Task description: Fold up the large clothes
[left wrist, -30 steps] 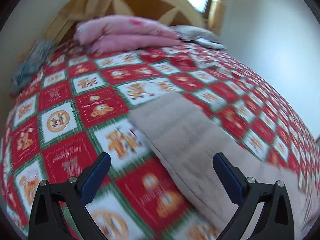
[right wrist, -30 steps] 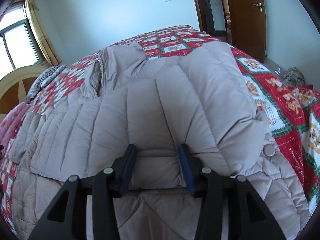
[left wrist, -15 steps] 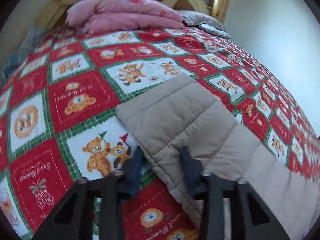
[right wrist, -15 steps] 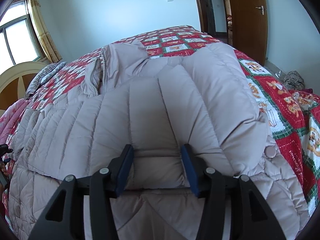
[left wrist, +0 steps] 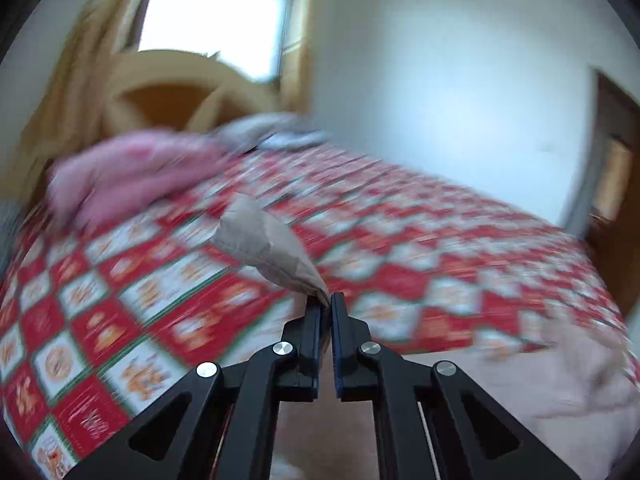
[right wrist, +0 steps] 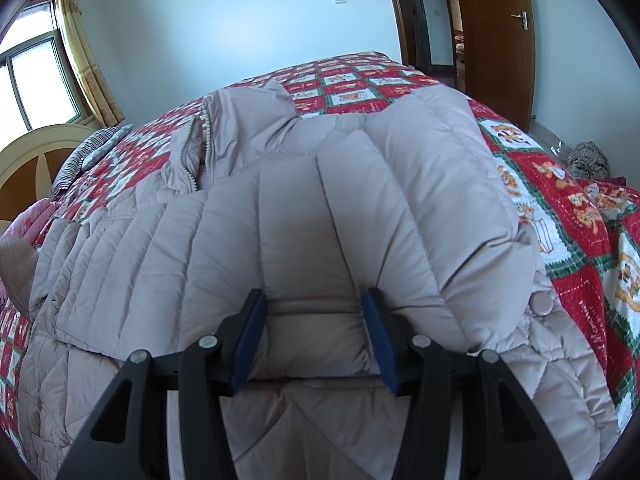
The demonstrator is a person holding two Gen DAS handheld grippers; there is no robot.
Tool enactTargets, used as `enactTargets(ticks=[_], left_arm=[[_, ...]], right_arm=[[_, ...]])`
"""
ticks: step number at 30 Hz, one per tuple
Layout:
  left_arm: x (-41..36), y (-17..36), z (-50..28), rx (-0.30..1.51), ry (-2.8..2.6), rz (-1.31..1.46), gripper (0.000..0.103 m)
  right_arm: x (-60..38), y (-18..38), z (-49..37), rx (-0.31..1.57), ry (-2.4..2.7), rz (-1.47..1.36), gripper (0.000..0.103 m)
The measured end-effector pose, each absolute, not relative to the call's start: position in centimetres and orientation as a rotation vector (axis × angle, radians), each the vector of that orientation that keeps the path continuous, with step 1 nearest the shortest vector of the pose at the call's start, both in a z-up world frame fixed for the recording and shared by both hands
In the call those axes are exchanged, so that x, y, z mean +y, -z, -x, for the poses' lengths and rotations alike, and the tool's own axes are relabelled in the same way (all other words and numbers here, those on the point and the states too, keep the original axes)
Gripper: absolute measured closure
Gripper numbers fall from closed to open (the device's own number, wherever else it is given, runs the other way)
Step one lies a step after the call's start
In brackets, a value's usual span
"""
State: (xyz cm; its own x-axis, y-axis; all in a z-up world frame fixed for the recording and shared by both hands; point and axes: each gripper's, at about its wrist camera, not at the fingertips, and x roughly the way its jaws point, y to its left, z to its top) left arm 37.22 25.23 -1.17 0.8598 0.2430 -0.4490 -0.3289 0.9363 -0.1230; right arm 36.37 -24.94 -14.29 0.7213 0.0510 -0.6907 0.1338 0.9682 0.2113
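Beige fabric, a corner of the quilted coat (left wrist: 264, 248), is now pinched in the left claw (left wrist: 331, 307), which a second ago gaped over it; that corner hangs lifted above the red patchwork bed (left wrist: 420, 280). Right claw (right wrist: 316, 334), half-spread, clasps a puffy fold of the coat.

The left wrist view looks along its gripper (left wrist: 326, 306), low over the bed quilt (left wrist: 120, 300), toward the headboard (left wrist: 176, 76) and window; it is blurred. The right wrist view looks steeply down, close to the padded coat (right wrist: 304, 232), toward the door (right wrist: 500, 36). Both show the quilt, coat and headboard.
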Motion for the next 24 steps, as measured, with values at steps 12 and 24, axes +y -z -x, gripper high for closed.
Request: enactTargets(ticks=[12,24], left_arm=[[-3.0,0.3,-30.7,0.376,0.353,-0.118,0.099],[-8.2,10.7,-33.6,0.838,0.441,-0.084,0.094]], right_arm=[[-25.5,14.4,-36.2,0.751,0.026,-0.297,0.050],[-26.4,14.4,-36.2,0.733,-0.004,-0.365,0.050]])
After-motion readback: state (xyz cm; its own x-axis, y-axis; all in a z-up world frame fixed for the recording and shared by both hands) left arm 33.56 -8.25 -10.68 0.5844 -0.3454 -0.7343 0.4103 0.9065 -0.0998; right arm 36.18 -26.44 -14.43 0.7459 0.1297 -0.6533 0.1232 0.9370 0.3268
